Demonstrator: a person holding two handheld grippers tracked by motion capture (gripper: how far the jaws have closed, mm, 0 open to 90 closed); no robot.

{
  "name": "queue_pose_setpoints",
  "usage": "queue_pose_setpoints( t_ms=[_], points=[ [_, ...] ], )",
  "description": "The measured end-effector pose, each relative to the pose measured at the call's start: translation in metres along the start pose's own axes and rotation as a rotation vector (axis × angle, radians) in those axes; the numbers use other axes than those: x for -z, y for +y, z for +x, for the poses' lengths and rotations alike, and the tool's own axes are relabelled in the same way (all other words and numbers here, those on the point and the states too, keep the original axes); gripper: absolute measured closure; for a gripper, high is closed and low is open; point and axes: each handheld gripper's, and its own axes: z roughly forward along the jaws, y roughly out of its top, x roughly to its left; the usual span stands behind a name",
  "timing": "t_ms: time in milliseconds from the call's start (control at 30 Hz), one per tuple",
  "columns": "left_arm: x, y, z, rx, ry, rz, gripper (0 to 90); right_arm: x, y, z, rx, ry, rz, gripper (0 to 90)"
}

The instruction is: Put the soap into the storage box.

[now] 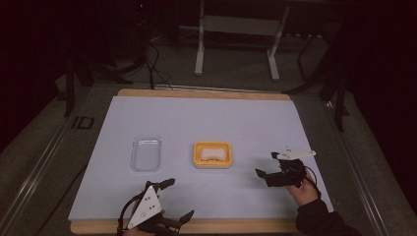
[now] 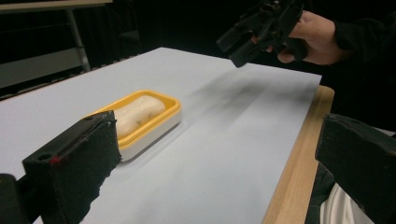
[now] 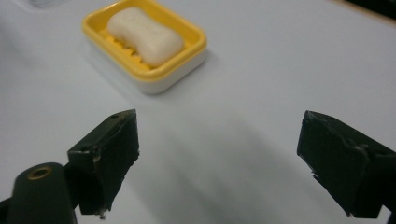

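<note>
A yellow soap dish [image 1: 197, 154] holding a pale bar of soap [image 1: 212, 153] sits mid-table on the light sheet. My left gripper [image 1: 178, 198] hovers open near the front edge, left of the dish. My right gripper [image 1: 267, 164] is open to the dish's right, with its jaws turned toward the dish. In the left gripper view, the dish [image 2: 150, 126] and soap [image 2: 138, 112] lie beyond the left jaw, and the right gripper [image 2: 254, 35] hangs farther off in a hand. The right gripper view has the dish [image 3: 196, 38] and soap [image 3: 144, 33] ahead of wide-apart empty jaws.
A clear plastic tray [image 1: 145, 153] lies left of the soap dish. The table's wooden edge [image 1: 236, 225] runs along the front. Beyond the far edge stand white frame legs [image 1: 199, 54] and cables on a dark floor.
</note>
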Motion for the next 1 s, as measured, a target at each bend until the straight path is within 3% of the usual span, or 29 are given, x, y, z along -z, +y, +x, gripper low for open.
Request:
queue_pose_setpoints(
  t_ms=[100, 267, 367, 533, 800, 1000],
  points=[
    [0.001, 0.000, 0.000, 0.005, -0.001, -0.007, 0.0, 0.005, -0.006, 0.000, -0.006, -0.007, -0.023, 12.3],
    [0.001, 0.000, 0.000, 0.010, -0.004, -0.007, 0.0, 0.019, -0.009, -0.001, -0.036, -0.101, -0.087, 12.4],
    [0.001, 0.001, 0.000, 0.011, -0.002, -0.009, 0.0, 0.028, -0.013, -0.004, -0.088, -0.091, -0.113, 12.4],
    [0.001, 0.001, 0.000, 0.012, 0.005, -0.007, 0.0, 0.041, -0.017, -0.003, -0.077, -0.084, -0.153, 12.6],
    [0.001, 0.001, 0.000, 0.014, 0.006, -0.011, 0.0, 0.043, -0.027, -0.005, -0.090, -0.067, -0.118, 12.6],
    [0.002, 0.002, 0.000, 0.012, 0.005, -0.014, 0.1, 0.045, -0.027, -0.006, -0.100, -0.075, -0.129, 12.8]
  ],
)
